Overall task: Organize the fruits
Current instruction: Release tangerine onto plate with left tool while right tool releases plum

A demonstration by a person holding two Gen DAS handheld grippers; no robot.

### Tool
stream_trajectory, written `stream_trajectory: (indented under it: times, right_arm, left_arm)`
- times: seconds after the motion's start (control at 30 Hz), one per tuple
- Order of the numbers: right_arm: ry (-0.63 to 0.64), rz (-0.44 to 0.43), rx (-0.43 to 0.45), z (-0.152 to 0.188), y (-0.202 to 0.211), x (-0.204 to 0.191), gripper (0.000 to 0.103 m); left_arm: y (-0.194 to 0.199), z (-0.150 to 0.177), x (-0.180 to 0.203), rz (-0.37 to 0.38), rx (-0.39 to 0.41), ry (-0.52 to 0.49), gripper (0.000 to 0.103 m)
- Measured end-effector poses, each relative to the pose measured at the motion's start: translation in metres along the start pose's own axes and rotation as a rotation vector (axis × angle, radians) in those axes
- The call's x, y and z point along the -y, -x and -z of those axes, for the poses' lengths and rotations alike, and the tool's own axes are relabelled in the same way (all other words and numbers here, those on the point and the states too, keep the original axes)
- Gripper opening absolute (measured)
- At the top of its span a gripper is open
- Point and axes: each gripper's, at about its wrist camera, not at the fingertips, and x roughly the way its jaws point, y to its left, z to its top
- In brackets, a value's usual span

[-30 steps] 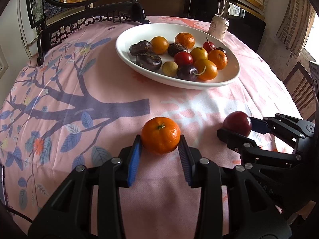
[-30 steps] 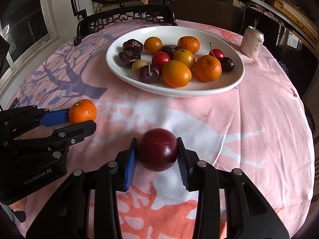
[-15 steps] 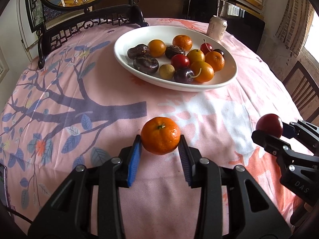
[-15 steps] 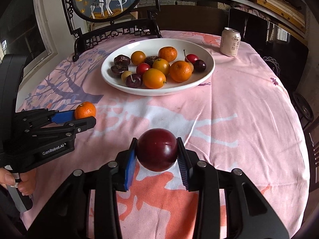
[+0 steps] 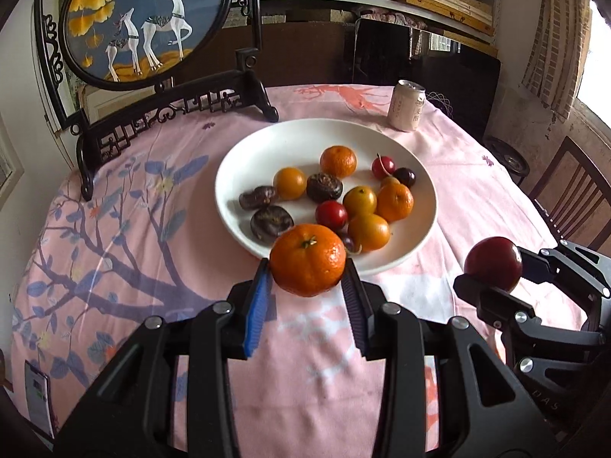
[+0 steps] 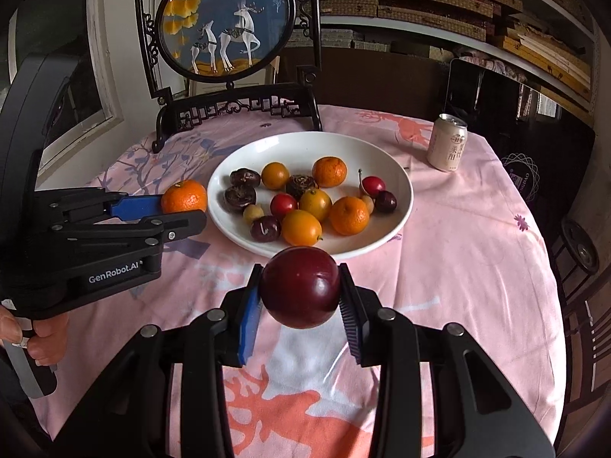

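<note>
My left gripper [image 5: 307,273] is shut on an orange mandarin [image 5: 307,258], held in the air above the pink tablecloth, just short of the near rim of the white plate [image 5: 244,152]. My right gripper [image 6: 300,290] is shut on a dark red plum [image 6: 300,286], also lifted off the cloth in front of the plate [image 6: 397,175]. The plate holds several mandarins, plums, cherries and dark wrinkled fruits. In the right wrist view the left gripper [image 6: 183,206] with its mandarin [image 6: 184,200] hangs at the plate's left edge. The plum [image 5: 493,263] shows at the right of the left wrist view.
A drink can [image 6: 446,147] stands at the far right of the round table. A dark wooden stand with a round deer picture [image 6: 225,19] sits at the table's back edge. A wooden chair [image 5: 573,194] is beyond the right side. A hand [image 6: 38,339] grips the left tool.
Both grippers have risen off the cloth with their fruit and now look down on the plate from higher up. The mandarin and plum stay clamped.
</note>
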Motion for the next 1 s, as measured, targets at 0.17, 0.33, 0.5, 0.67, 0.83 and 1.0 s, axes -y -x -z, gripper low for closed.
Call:
stream_trajectory:
  times: [0.17,0.33,0.5,0.67,0.83,1.0]
  right_arm:
    - [0.018,0.018,0.032,-0.028,-0.017,0.004,0.038]
    - [0.001,0.021,0.043,-0.048,-0.044,0.013,0.038]
    - [-0.003,0.021,0.046,-0.062,-0.068,0.019,0.038]
    - [-0.011,0.024,0.032,-0.066,-0.093,0.024,0.038]
    - [-0.017,0.016,0.023,-0.067,-0.106,0.026,0.038]
    - [-0.016,0.020,0.016,-0.068,-0.111,0.028,0.038]
  left_arm:
    - [-0.022,-0.029,0.000,-0.033,0.009,-0.003,0.038]
    - [-0.051,-0.048,-0.005,-0.053,-0.008,0.015,0.038]
    - [-0.074,-0.057,-0.010,-0.067,-0.024,0.029,0.038]
    - [-0.091,-0.065,-0.017,-0.079,-0.035,0.045,0.038]
    - [-0.102,-0.069,-0.021,-0.087,-0.042,0.055,0.038]
    - [-0.110,-0.071,-0.021,-0.087,-0.050,0.058,0.038]
